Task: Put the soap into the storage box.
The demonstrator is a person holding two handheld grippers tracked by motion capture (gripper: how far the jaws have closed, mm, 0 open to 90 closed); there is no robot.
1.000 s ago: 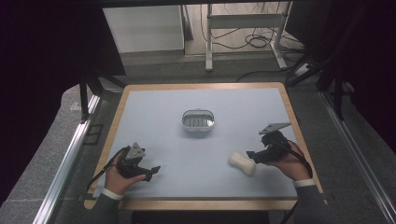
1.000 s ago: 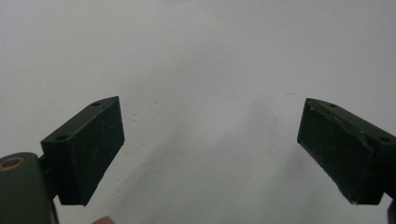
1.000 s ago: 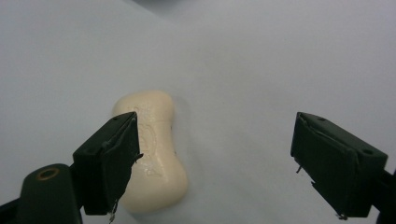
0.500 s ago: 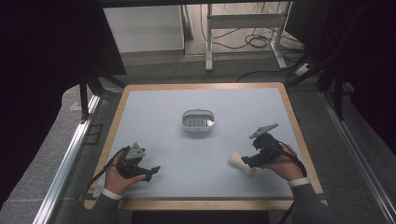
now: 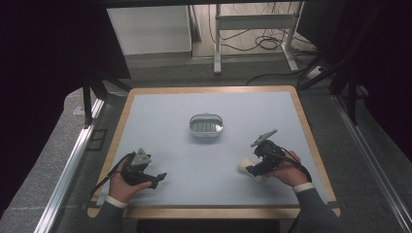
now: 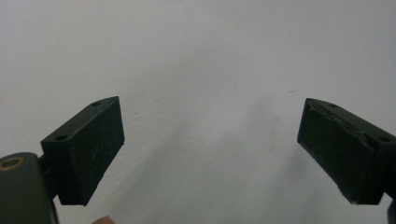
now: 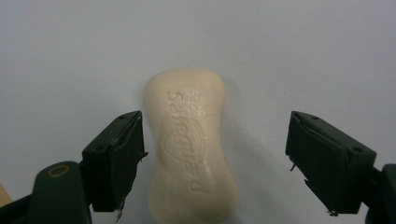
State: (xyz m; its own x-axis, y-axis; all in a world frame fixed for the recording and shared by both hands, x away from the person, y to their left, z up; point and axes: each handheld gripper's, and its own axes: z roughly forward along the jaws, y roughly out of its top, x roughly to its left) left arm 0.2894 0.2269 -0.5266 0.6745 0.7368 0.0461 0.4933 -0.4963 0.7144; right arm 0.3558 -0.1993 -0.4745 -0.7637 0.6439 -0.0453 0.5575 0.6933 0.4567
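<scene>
my right claw point(image 7: 215, 154) closing around the soap bar point(image 7: 189, 144), pads not yet gripping, left claw point(image 6: 210, 154) wide over bare bench point(image 5: 165, 121)

- Two black hand-held claws: left claw point(image 5: 156, 178), right claw point(image 5: 251, 170).
- Grey three-cornered plate point(image 5: 142, 158) atop left claw; matching grey plate point(image 5: 263, 137) raised above right claw.
- Black cable point(image 5: 103, 181) trailing from left claw; another looping behind right claw.
- Blocky matt black pads point(image 6: 88, 149), scuffed, with small screw holes along top edges.
- Dark grey sleeves point(image 5: 316, 211) over white shirt cuffs point(image 5: 117, 201).
</scene>
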